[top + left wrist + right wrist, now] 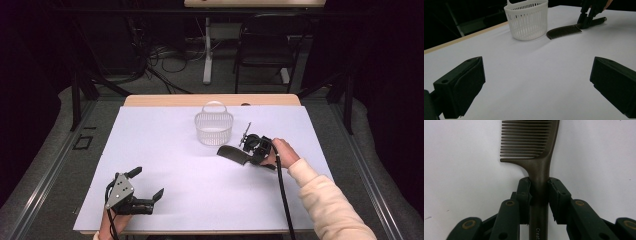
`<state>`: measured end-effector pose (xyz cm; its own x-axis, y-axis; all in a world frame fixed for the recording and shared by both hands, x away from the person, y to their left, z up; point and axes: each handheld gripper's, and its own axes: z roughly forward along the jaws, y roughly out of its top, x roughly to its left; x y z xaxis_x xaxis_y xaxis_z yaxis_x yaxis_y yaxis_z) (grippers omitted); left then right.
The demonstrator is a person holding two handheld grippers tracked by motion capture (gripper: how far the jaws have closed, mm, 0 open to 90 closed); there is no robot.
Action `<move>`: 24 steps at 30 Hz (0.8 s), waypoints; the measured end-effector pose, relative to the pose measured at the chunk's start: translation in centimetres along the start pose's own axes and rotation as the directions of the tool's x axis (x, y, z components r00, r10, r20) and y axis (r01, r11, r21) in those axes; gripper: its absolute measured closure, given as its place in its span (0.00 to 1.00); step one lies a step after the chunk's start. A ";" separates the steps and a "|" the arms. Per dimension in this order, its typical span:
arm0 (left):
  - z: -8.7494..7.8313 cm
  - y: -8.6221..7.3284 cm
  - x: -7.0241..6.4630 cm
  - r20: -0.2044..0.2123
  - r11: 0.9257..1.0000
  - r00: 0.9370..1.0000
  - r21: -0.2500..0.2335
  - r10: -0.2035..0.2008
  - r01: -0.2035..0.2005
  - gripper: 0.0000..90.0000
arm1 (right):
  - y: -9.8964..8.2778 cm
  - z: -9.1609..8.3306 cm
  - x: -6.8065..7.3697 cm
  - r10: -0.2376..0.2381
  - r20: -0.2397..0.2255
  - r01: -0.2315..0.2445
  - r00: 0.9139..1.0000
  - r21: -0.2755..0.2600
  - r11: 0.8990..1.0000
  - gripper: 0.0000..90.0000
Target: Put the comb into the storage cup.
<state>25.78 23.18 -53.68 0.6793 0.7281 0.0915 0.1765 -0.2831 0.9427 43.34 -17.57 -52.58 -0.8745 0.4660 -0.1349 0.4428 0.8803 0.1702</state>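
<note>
Firmly, the right gripper [539, 195] clamps the comb [536, 150] by its handle.

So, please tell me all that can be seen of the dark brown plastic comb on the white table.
The dark brown plastic comb has one row of fine teeth and a long rounded handle bearing small pale lettering. It lies flat on the white table cover, beside the white slotted basket without touching it. The right gripper is shut on its handle.

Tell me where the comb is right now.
In the high view the dark comb lies on the white table cover, right of centre, just in front of the white basket; the right gripper is shut on its handle.
</note>
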 end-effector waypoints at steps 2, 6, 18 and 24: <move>0.0 0.0 0.0 0.002 1.000 1.000 -0.001 0.003 -0.003 0.00 | 0.0 0.0 0.0 -0.002 0.003 0.002 1.000 -0.003 1.000 0.80; 0.0 0.0 0.0 0.001 1.000 1.000 0.001 0.000 0.000 0.00 | 0.1 -0.1 0.0 -0.007 0.002 0.007 1.000 0.007 1.000 0.80; 0.0 0.0 0.0 0.002 1.000 1.000 0.002 0.001 -0.001 0.00 | -0.4 -1.0 0.3 -0.007 0.012 0.007 1.000 -0.009 1.000 0.81; 0.0 0.0 -0.1 0.002 1.000 1.000 0.001 0.000 0.000 0.00 | -1.1 -1.8 0.5 0.009 0.015 -0.009 1.000 -0.049 0.999 0.81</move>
<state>25.76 23.11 -53.71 0.6806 0.7270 0.0905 0.1777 -0.2836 0.9423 42.08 -18.46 -51.09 -0.8673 0.4754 -0.1474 0.4402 0.8709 0.2186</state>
